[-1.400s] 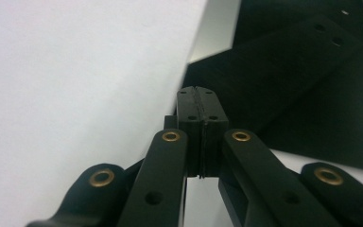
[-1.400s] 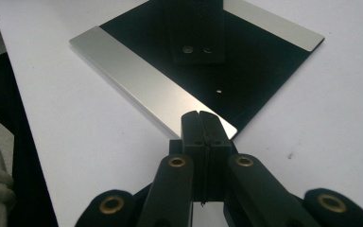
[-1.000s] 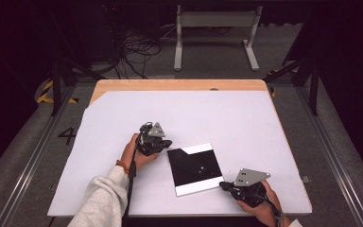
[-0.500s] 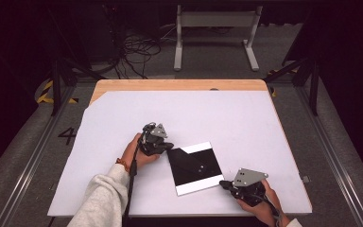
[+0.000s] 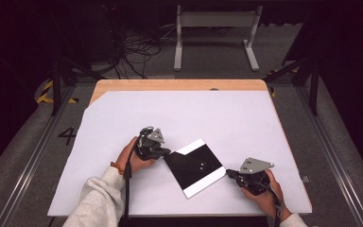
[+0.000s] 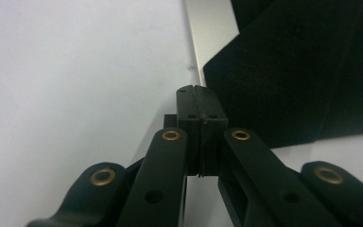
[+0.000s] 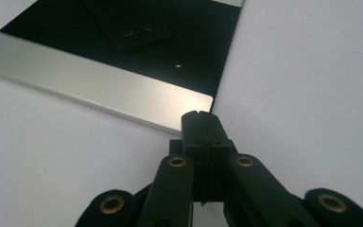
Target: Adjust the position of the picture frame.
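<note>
A flat black panel [image 5: 194, 166] with silver strips along two edges lies tilted on the white table cover [image 5: 194, 113], near its front. My left gripper [image 5: 167, 152] is shut, and its tips rest at the panel's left corner. In the left gripper view the shut jaws [image 6: 199, 90] meet the silver strip [image 6: 210, 33] beside the black face [image 6: 302, 71]. My right gripper [image 5: 228, 174] is shut too, at the panel's right corner. In the right gripper view its tips [image 7: 201, 114] touch the corner of the silver strip [image 7: 99, 85]. Whether either gripper pinches the panel is unclear.
The table's wooden far edge [image 5: 179, 85] shows beyond the white cover. Behind the table, cables [image 5: 132, 52] lie on the floor next to a metal stand [image 5: 212, 21]. Rails run along both sides of the table.
</note>
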Motion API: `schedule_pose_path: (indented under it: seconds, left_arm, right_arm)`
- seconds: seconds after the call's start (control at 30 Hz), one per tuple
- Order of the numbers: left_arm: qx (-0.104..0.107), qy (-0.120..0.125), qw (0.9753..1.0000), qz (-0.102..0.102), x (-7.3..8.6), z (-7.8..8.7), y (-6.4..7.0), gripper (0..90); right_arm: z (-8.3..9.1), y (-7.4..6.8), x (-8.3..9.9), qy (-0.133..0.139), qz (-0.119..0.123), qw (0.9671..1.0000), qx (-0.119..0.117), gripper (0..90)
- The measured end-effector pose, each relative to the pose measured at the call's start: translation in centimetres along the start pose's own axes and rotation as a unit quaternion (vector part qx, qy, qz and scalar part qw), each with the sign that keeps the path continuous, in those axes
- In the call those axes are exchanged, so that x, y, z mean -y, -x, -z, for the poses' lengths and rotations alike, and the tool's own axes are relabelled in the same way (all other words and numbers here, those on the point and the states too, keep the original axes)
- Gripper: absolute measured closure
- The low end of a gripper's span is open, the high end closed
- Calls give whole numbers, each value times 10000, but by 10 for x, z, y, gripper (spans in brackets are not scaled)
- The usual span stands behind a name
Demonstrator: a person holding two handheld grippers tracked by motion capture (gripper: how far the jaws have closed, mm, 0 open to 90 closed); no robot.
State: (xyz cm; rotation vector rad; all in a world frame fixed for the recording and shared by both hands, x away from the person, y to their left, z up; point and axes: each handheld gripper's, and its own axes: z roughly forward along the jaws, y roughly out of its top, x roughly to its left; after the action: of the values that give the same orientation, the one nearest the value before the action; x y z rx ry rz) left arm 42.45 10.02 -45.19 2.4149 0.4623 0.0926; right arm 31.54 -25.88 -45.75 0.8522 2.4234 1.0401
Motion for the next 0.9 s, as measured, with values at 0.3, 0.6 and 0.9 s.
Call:
schedule_pose_path:
  seconds: [0.3,0.6,0.9]
  left_arm:
    - [-14,-61,9998,-172,13,8,25,900]
    - [-68,-62,9995,-294,21,14,41,900]
    - [-67,1,9995,-311,28,17,47,900]
  right_arm:
    - [-14,21,-12,-16,-324,9995,29,900]
    - [-30,31,-22,-41,-370,9992,132,900]
    - [-37,28,-33,-79,-180,9995,233,900]
